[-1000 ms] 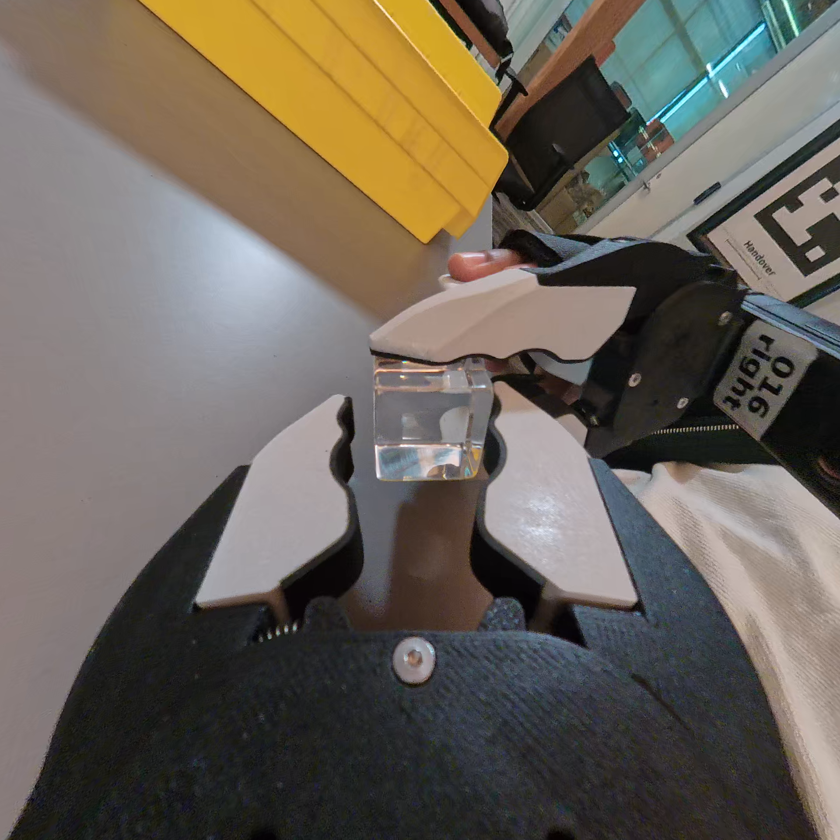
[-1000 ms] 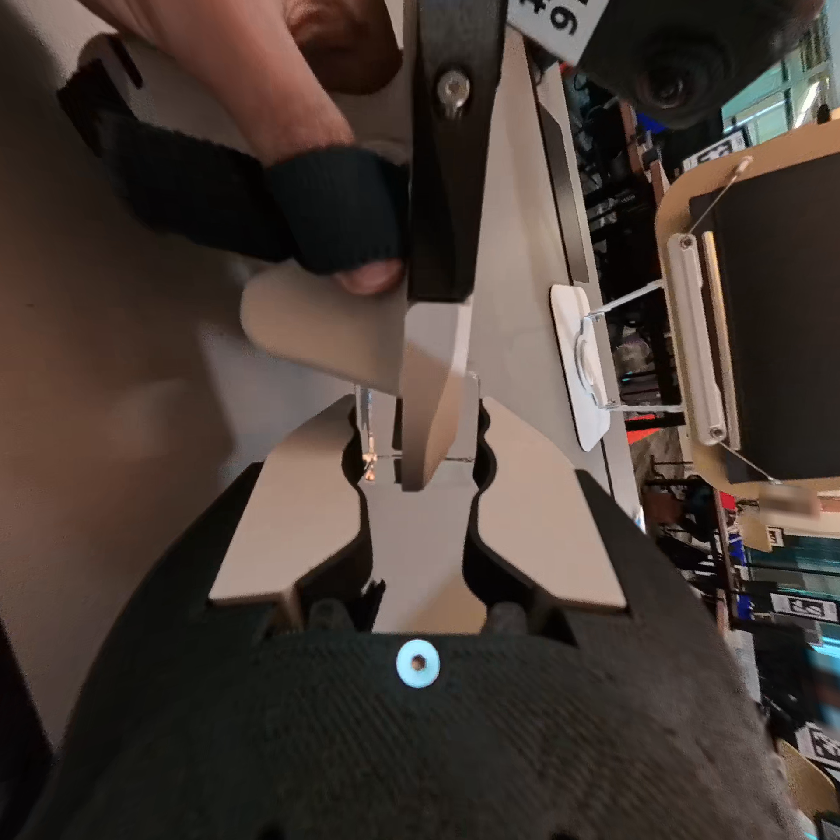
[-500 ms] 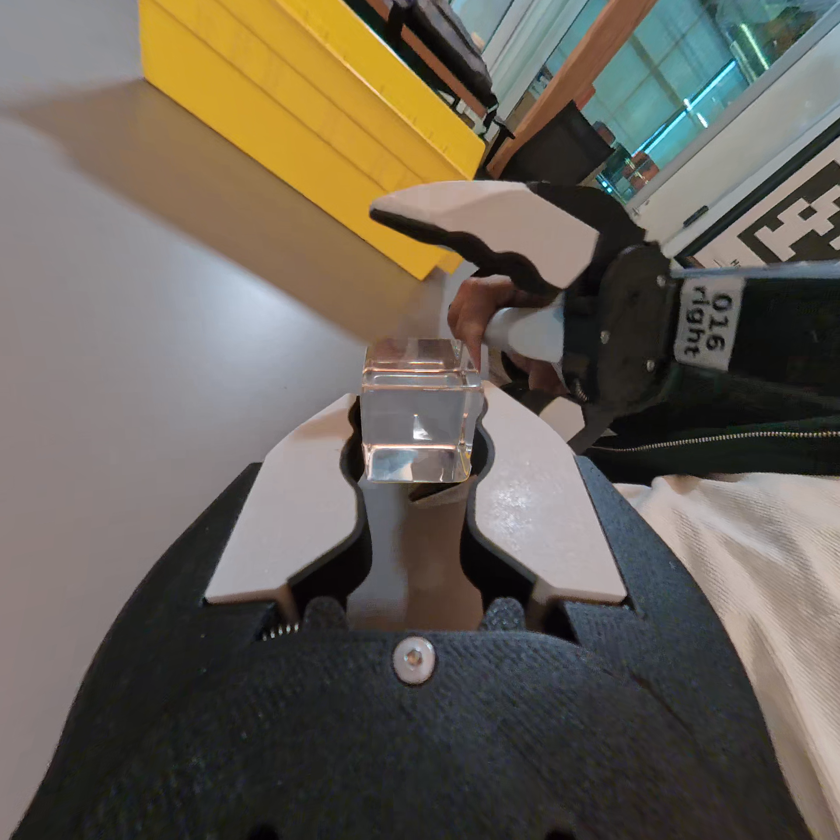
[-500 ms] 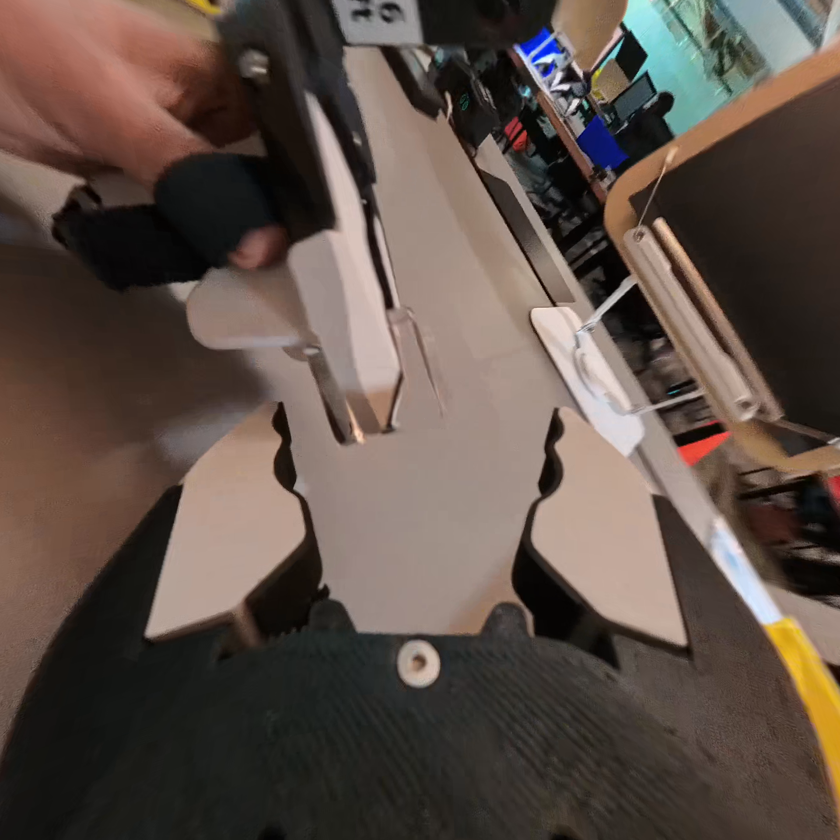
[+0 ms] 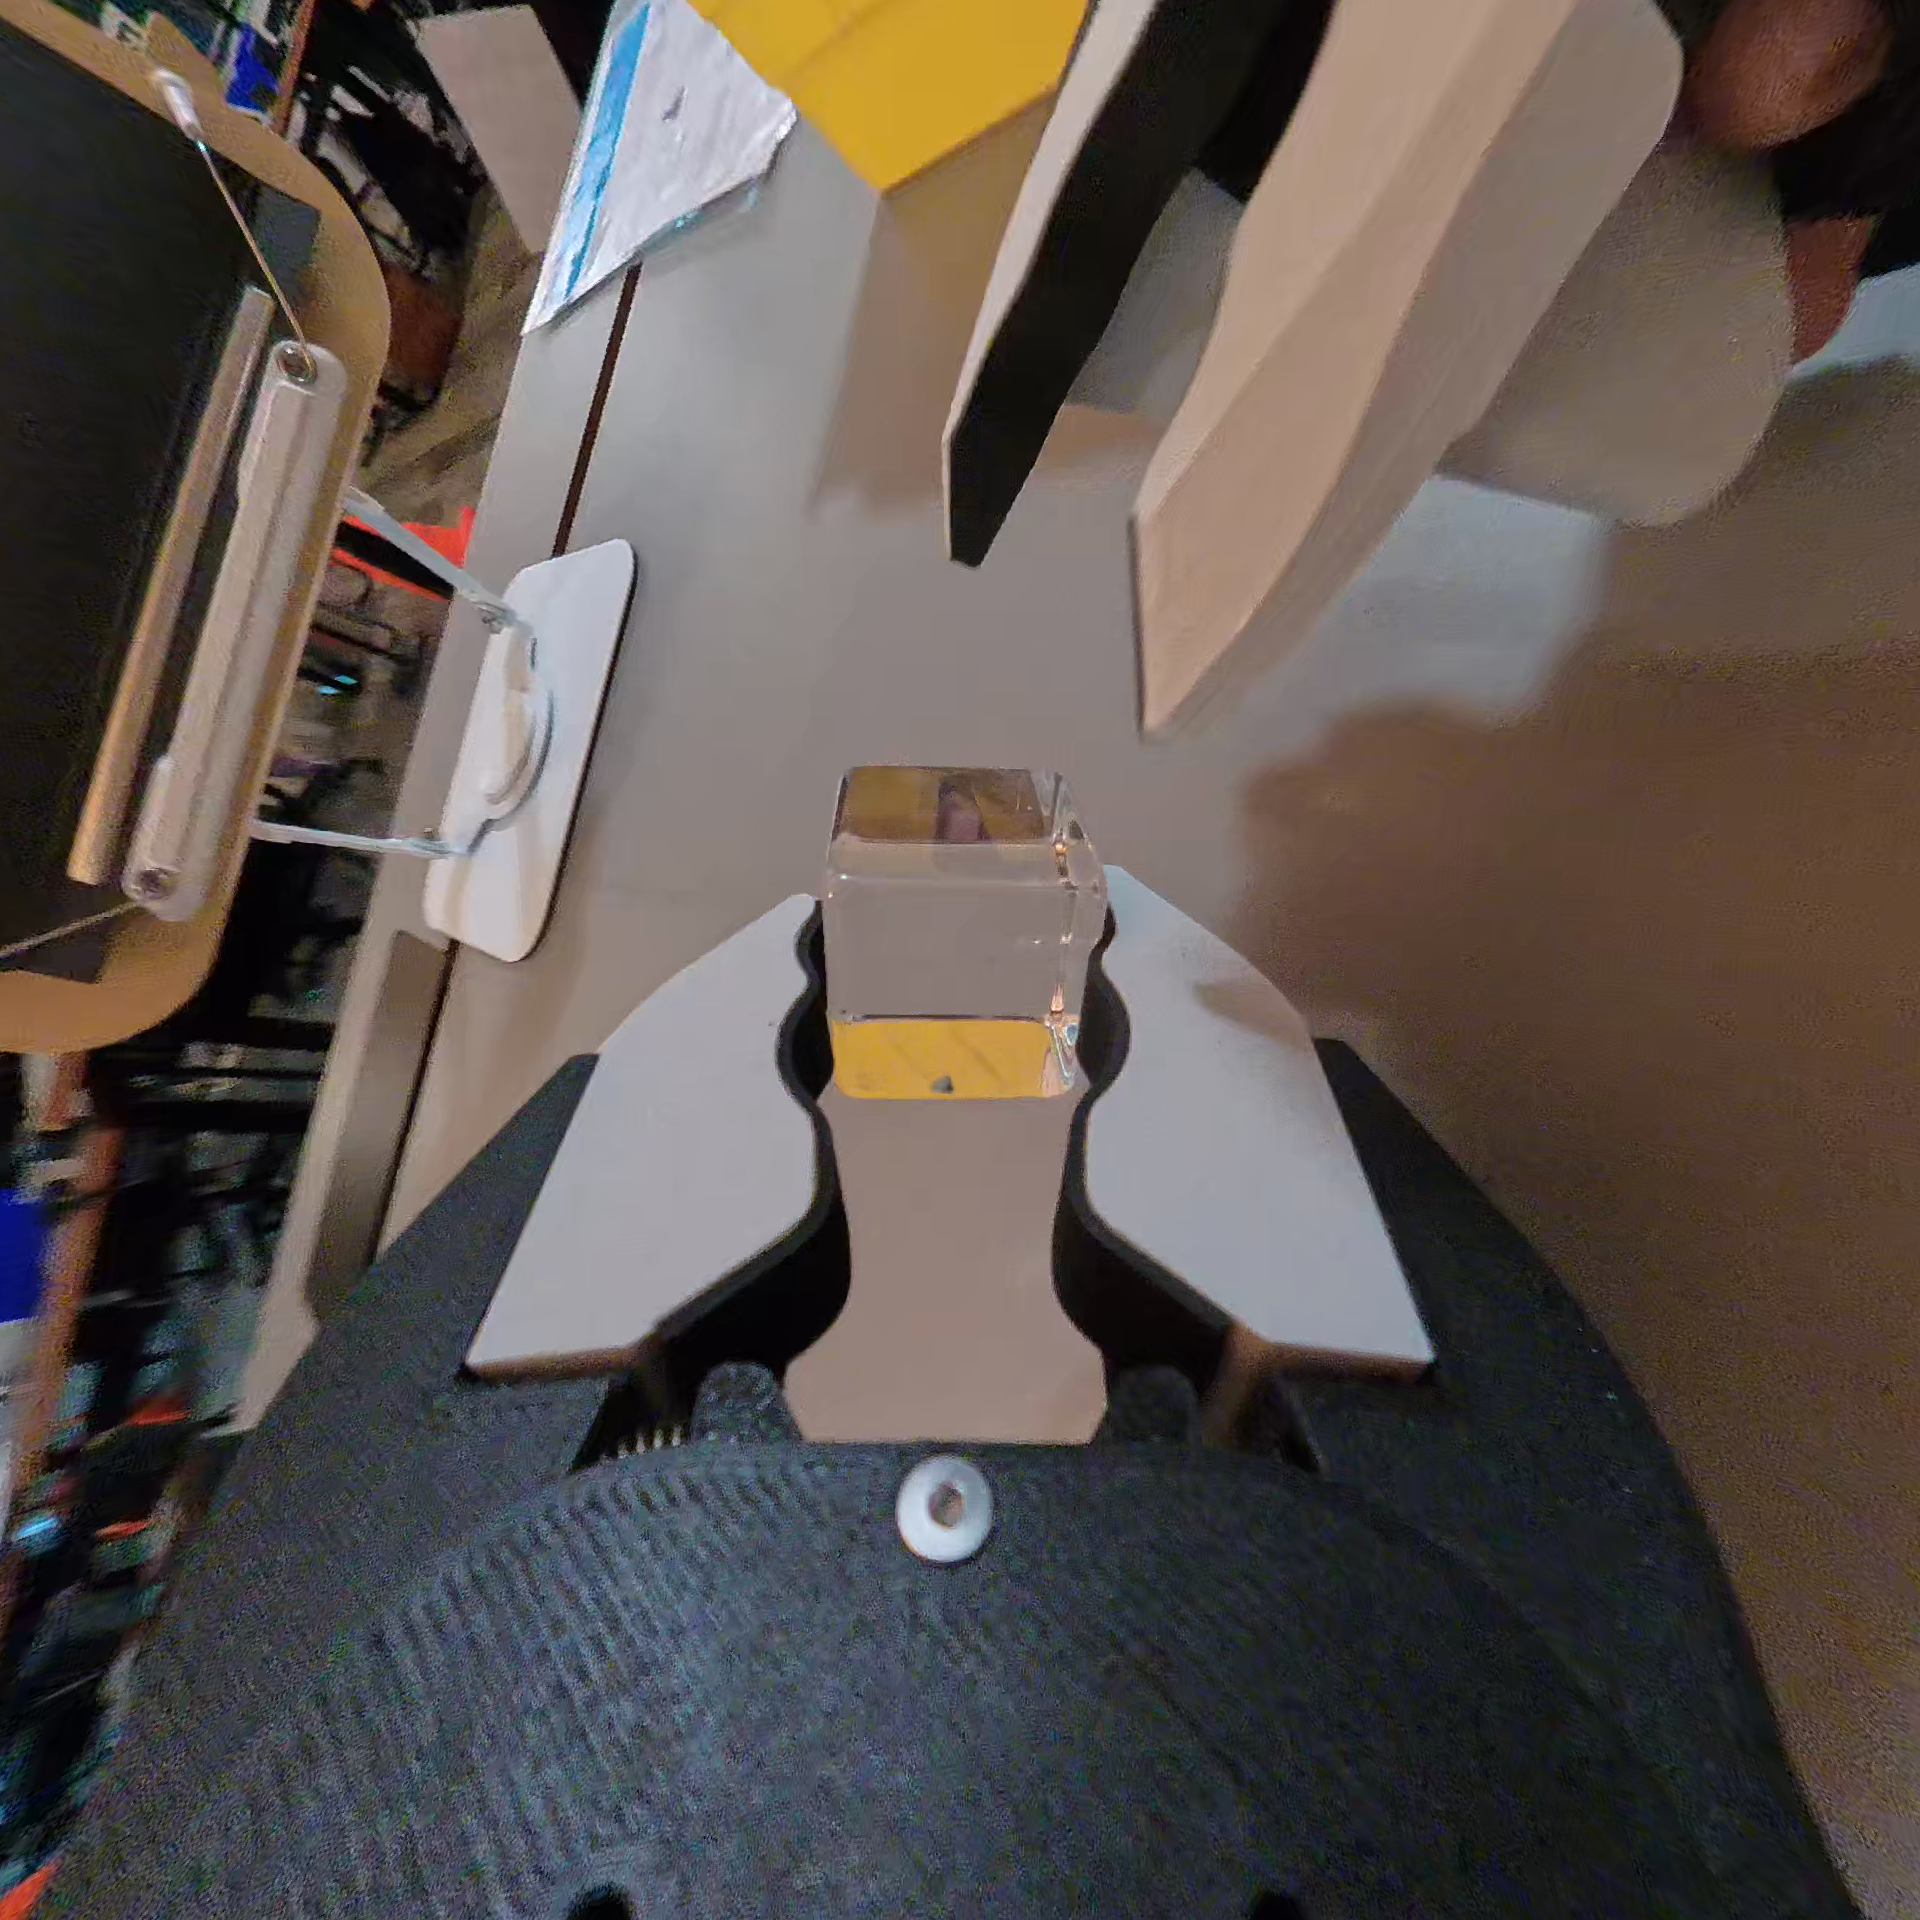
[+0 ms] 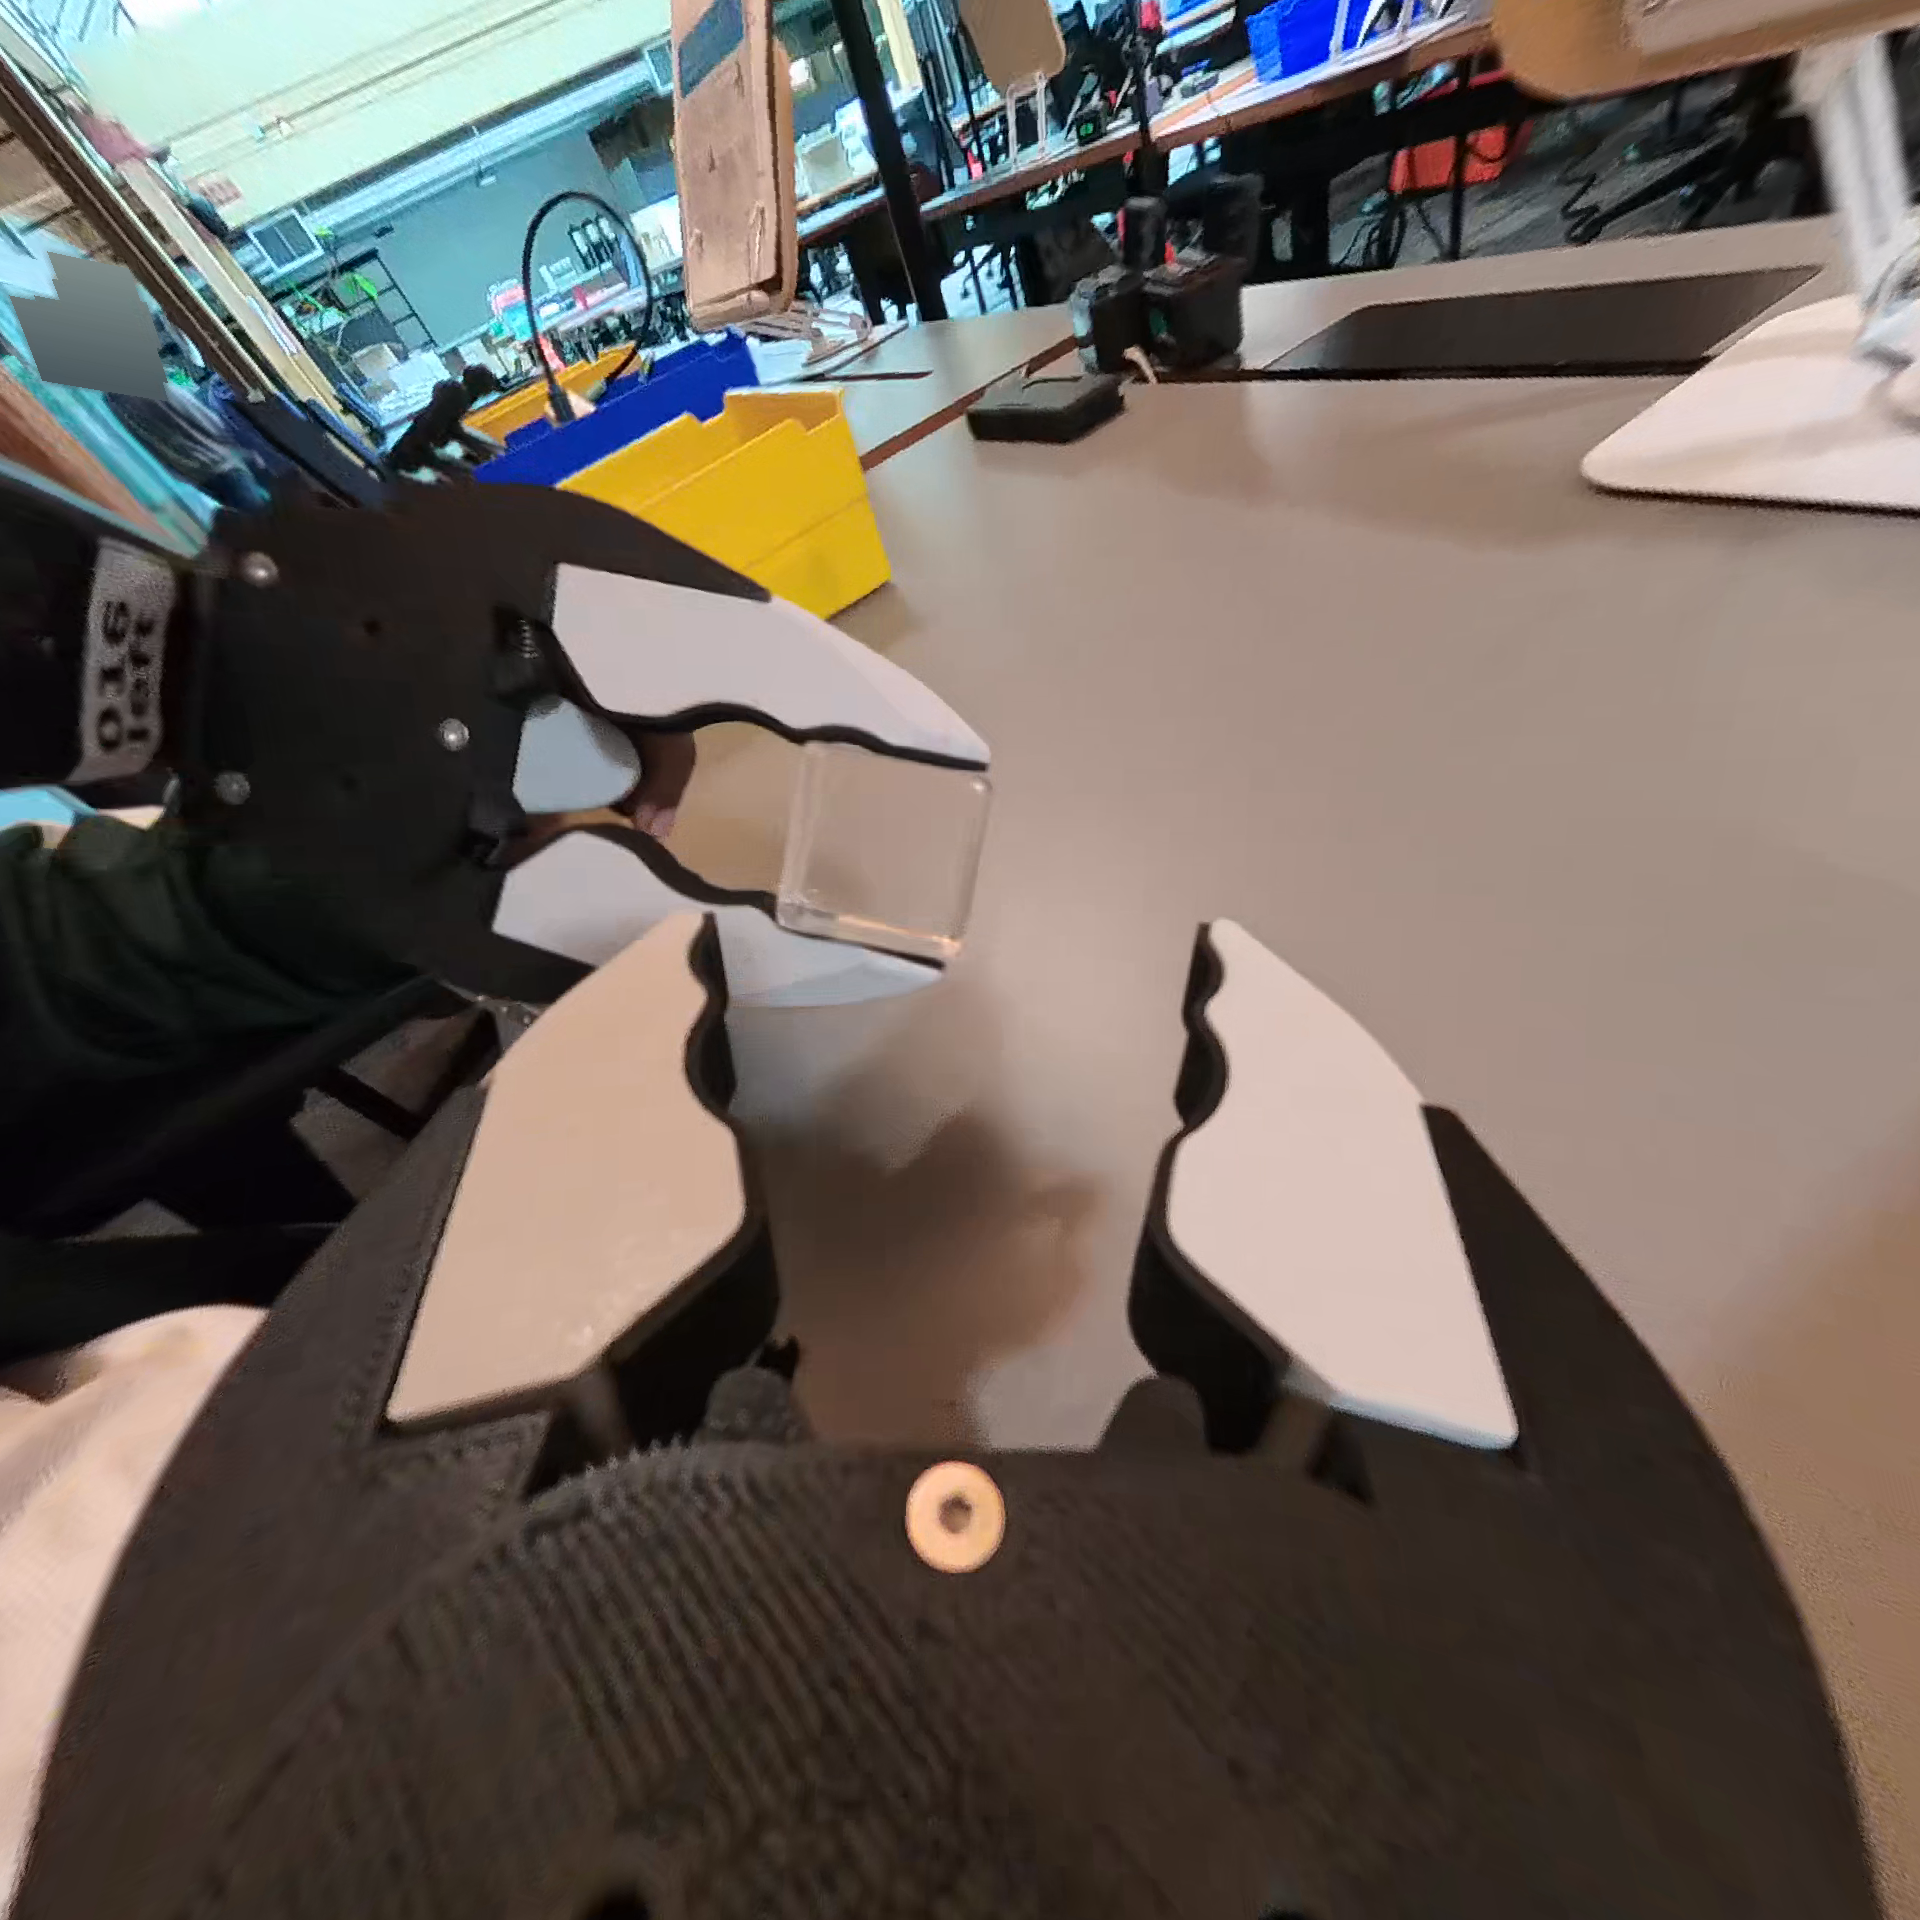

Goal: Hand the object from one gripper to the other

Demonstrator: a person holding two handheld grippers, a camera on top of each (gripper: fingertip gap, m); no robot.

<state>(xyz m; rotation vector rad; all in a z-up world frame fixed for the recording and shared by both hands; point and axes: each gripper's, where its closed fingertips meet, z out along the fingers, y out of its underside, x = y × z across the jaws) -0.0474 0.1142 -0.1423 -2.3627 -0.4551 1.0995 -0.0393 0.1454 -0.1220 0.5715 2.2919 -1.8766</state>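
One clear cube (image 5: 961, 935) sits pinched between the tips of my left gripper (image 5: 961, 966), its flat sides pressed against the two pale fingers (image 5: 686, 1143) and its far half sticking out past them. From my right wrist view the same cube (image 6: 883, 862) shows side-on, clamped between the left gripper's upper and lower fingers (image 6: 769, 675) and held above the grey table (image 6: 1351, 727) — not touching it.

My right gripper (image 6: 956, 997) stands wide apart with nothing between its fingers (image 6: 1309, 1195); the cube lies just beyond and to the left of its left fingertip, clear of both. In the left wrist view I see that gripper (image 5: 1060, 582) coming in from the top, its two fingers spread and pointing down toward the cube, a gap of bare table between their tips and the cube's top face. A person's hand (image 5: 1787, 83) shows at the top right corner behind it, blurred.

Farther out on the table are a yellow bin (image 6: 769, 499) with a blue bin (image 6: 644, 405) behind it, a small black box (image 6: 1044, 400), and a white stand base (image 5: 530, 748) — its wire arms run to a board with a dark panel (image 5: 125, 520) at the left edge. A plastic-sleeved sheet (image 5: 655, 145) lies beside the yellow bin.
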